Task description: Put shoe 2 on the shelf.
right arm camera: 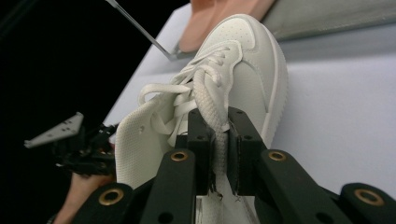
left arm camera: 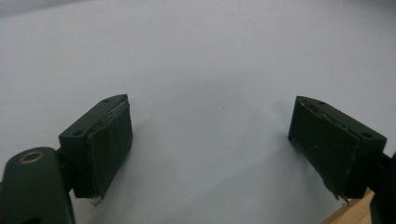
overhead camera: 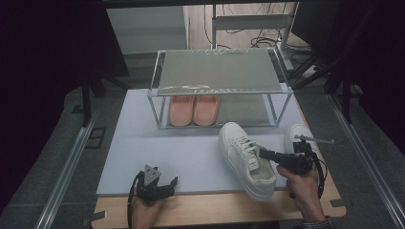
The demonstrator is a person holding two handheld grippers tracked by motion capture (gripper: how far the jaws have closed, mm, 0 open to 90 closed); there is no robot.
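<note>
White sneaker (overhead camera: 246, 157); peach slippers (overhead camera: 193, 109); black jaws.

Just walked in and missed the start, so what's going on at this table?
A person holds a gripper in each hand. The right gripper is shut on the tongue of a white sneaker lying on the pale mat. The left gripper rests open near the table's front edge, holding nothing. A second white sneaker sits behind the right hand, and pink slippers are on the rack's lower shelf.
</note>
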